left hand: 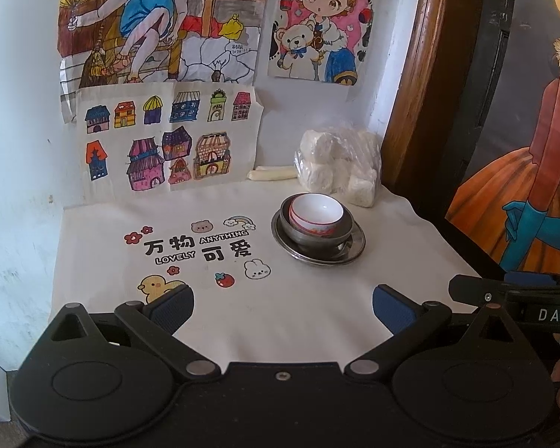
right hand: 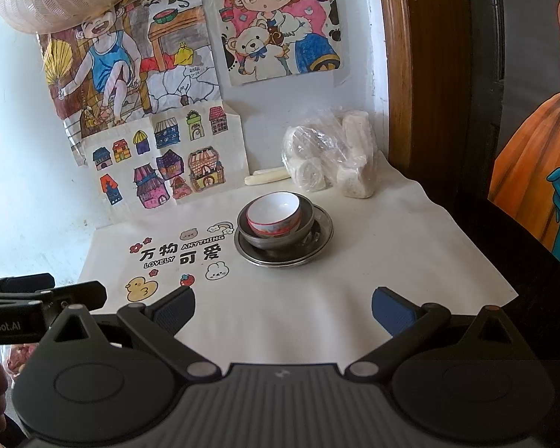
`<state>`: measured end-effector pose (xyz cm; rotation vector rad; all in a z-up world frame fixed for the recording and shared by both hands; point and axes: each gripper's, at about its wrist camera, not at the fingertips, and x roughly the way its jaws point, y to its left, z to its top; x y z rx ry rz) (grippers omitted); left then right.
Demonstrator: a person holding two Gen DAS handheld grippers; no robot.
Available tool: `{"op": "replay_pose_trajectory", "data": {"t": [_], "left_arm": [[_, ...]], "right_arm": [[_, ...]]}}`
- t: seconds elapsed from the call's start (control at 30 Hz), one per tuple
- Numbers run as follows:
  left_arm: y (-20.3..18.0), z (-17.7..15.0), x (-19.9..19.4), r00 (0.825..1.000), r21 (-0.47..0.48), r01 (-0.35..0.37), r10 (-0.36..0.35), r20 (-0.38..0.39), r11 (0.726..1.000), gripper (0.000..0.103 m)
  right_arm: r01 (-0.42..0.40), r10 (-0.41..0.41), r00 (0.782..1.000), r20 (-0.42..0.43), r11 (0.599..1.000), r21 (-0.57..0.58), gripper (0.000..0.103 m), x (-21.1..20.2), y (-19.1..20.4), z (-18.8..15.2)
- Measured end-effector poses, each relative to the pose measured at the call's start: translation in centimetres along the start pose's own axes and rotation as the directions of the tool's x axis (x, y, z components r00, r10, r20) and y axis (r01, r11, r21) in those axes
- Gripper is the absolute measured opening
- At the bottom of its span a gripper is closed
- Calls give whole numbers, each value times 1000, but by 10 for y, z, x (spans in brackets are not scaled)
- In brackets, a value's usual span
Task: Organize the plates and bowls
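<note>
Facing my wide-open, empty left gripper (left hand: 283, 308) and right gripper (right hand: 283, 308): cream printed cloth (left hand: 298, 298), stacked white ceramic bowl (left hand: 316, 214), grey metal bowl (left hand: 317, 238), steel plate (left hand: 351, 250) centre-frame.

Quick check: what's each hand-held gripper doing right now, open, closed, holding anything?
Left hand-held gripper: open, holding nothing.
Right hand-held gripper: open, holding nothing.

The small bowl (left hand: 316, 214) is white with a red pattern outside. The bigger bowl (left hand: 339, 232) and plate (left hand: 354, 249) are shiny grey. The cloth (left hand: 317, 306) is cream with a yellow duck (left hand: 156, 286).
</note>
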<state>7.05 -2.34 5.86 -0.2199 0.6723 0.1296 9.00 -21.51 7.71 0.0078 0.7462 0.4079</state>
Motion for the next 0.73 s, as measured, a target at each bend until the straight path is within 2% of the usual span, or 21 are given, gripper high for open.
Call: {"op": "replay_pose_trajectory", "data": {"t": [0.73], "left_arm": [[4,2,6,1000,-31,1,-1,-5,1000,102]], "right_arm": [[-3,3,1000,-11,1000,-5,103,8,0,3]]}}
